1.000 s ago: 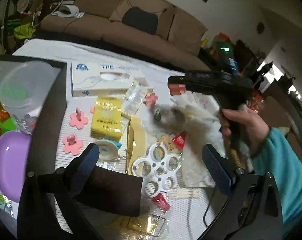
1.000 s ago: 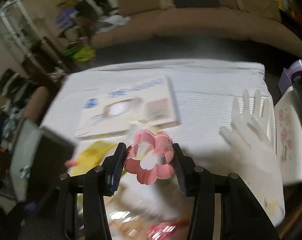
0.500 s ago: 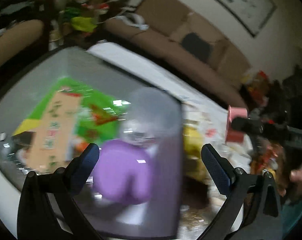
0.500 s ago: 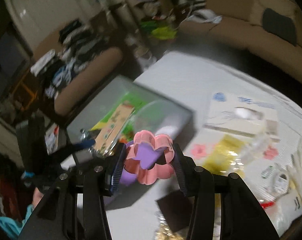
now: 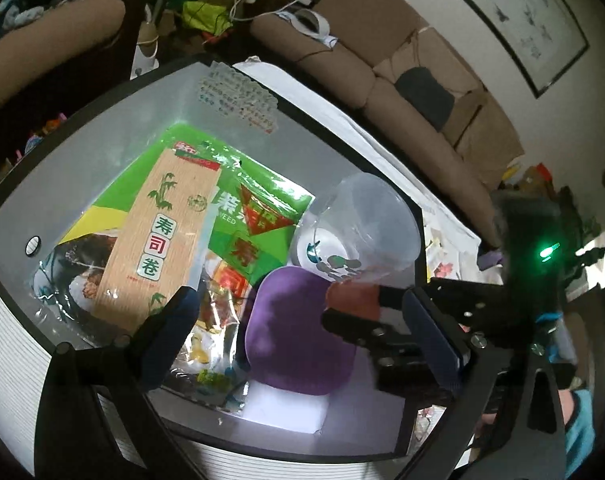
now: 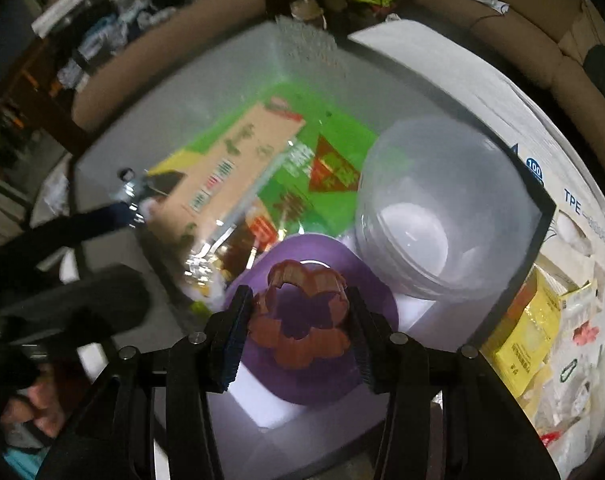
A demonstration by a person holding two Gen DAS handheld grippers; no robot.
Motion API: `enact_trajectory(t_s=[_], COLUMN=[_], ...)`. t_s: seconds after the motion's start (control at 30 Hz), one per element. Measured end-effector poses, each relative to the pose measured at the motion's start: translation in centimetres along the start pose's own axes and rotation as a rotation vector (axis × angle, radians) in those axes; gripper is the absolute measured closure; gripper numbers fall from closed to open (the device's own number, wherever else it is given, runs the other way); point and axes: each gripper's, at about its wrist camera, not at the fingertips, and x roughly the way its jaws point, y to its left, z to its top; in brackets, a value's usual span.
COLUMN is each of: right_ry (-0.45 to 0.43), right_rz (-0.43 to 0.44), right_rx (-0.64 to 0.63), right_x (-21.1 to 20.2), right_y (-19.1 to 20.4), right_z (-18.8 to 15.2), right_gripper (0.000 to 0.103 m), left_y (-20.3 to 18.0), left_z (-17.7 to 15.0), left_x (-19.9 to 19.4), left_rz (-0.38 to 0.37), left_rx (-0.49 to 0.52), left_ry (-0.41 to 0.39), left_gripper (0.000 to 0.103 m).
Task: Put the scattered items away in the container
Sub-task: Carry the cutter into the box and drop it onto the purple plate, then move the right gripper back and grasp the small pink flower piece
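**Flower mould held over a crowded box**

The right gripper (image 6: 300, 322) has its jaws clamped on a pink flower-shaped mould (image 6: 302, 316), which hangs inside the rim of the grey box (image 5: 102, 152), directly above a purple dish (image 5: 298, 332). Just behind the dish lies a clear plastic cup (image 6: 442, 216) on its side, mouth toward the camera, filling the box's right-hand part. To the left, a green seaweed packet (image 5: 258, 200) with a bamboo mat (image 5: 166, 236) on top covers most of the floor, its shiny edge running under the dish's left side.

The left gripper (image 5: 298, 340) hovers over the same box with its jaws wide apart and nothing between them. Its camera catches the other tool from the side, the mould (image 5: 350, 298) poking past the fingers just over the dish's right edge.

Only the right camera shows the table (image 6: 442, 64) beyond the box wall: a white glove carton (image 6: 574, 216), a yellow box (image 6: 530, 332) and small pink pieces (image 6: 586, 334) lying among clutter. The left camera alone shows a white label (image 5: 238, 98) stuck on the box's far wall, and a sofa (image 5: 402, 60) behind.
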Motion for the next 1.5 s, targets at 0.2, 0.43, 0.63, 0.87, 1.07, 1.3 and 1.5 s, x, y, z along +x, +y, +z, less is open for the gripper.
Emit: enact_trajectory(t_s=[0.2,0.43,0.63,0.87,1.07,1.3,1.5], right_ry=[0.046,-0.051,-0.271,-0.281,-0.200,-0.095,-0.107], right_rz=[-0.033,-0.027,-0.078,-0.099,-0.145,-0.204,-0.193], right_rx=[-0.017,-0.005,0.175,0.374,0.292,0.221,0.228], right_x=[1.5,-2.7,-9.3,-6.4,-1.8,2.6,2.8], right_y=[0.4,-0.2,-7.1,-15.5,-16.2,-16.2,-16.3], right_z=[-0.3,-1.4,-4.8,-5.9,-4.2,-2.8,-3.5], right_gripper=[0.044,0.042,0.041,0.047,0.062,0.068,0.097], left_y=[0.0,0.3,-0.5,-2.3,-3.6,-4.4,-4.4], left_z=[-0.2,-0.3,-0.6,-1.2,-1.6,-1.9,-1.8], left_x=[-0.1,0.1,1.1,2.4,3.8,4.8,4.9], left_rz=[-0.013,0.000,-0.007,-0.042,-0.025,-0.014,-0.015], left_rx=[-0.003,-0.011,-0.003,0.011,0.044,0.054,0.046], left_ry=[0.005,0.014,0.034,0.066,0.094,0.111,0.111], left_gripper=[0.002,0.002,0.002,0.002,0.002,0.002,0.002])
